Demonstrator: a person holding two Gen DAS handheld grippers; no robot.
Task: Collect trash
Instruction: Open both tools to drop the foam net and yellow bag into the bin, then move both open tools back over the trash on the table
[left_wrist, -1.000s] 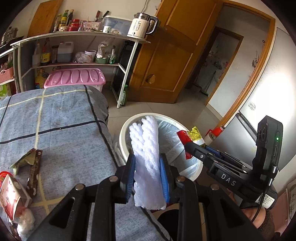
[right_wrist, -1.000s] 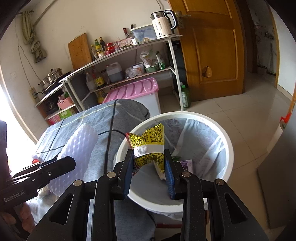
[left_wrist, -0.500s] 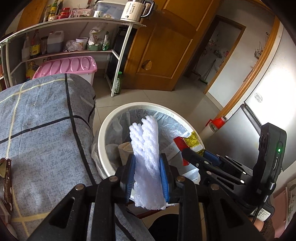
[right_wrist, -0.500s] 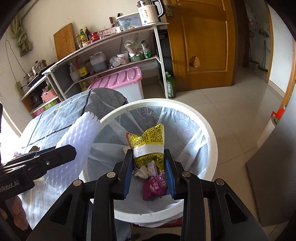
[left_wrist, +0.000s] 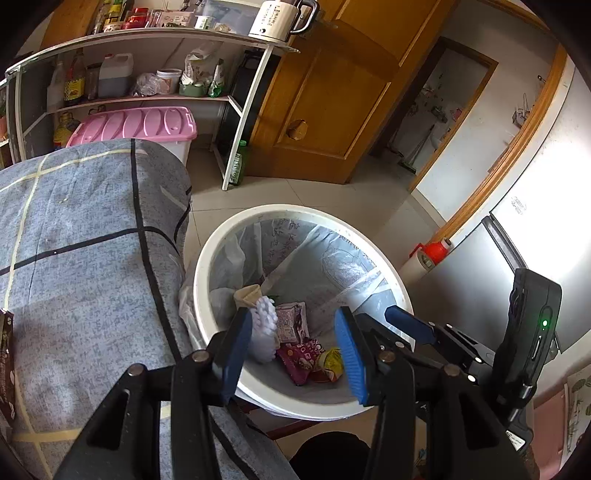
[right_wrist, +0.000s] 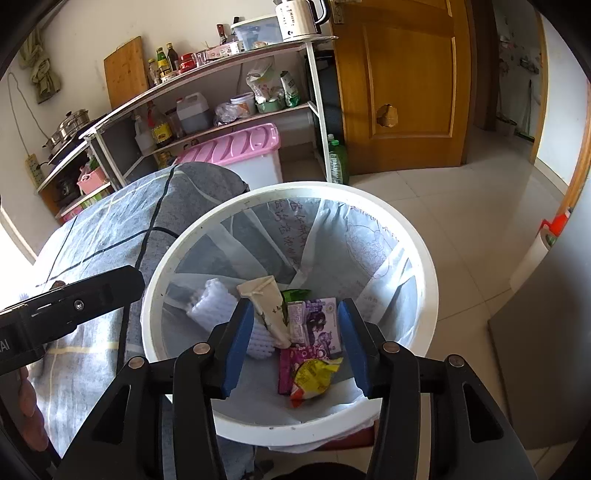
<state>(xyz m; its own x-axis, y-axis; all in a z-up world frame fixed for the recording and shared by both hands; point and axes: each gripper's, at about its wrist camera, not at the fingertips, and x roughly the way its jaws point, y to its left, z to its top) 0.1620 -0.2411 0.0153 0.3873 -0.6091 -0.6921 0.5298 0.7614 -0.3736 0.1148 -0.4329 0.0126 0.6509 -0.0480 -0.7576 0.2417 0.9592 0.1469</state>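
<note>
The white trash bin (left_wrist: 207, 258) with a clear liner stands on the floor beside the table; it also shows in the right wrist view (right_wrist: 424, 258). My left gripper (left_wrist: 293, 354) is open and empty above the bin's near rim. My right gripper (right_wrist: 295, 347) is open and empty above the bin. The white foam net (left_wrist: 264, 332) lies inside the bin, also seen in the right wrist view (right_wrist: 210, 306). The yellow snack wrapper (right_wrist: 314, 376) lies at the bin's bottom, next to purple wrappers (right_wrist: 317, 325) and a beige carton (right_wrist: 266, 306).
The table with the grey checked cloth (left_wrist: 74, 240) is left of the bin, with a brown wrapper (left_wrist: 5, 365) at its left edge. A shelf rack (left_wrist: 147, 92), a pink-lidded box (left_wrist: 136, 125) and a wooden door (left_wrist: 332, 92) stand behind. A fridge (left_wrist: 535, 221) is at right.
Both grippers opened. The foam net dropped from my left gripper and the yellow wrapper from my right gripper; both now lie in the bin. Both grippers moved further over the bin.
</note>
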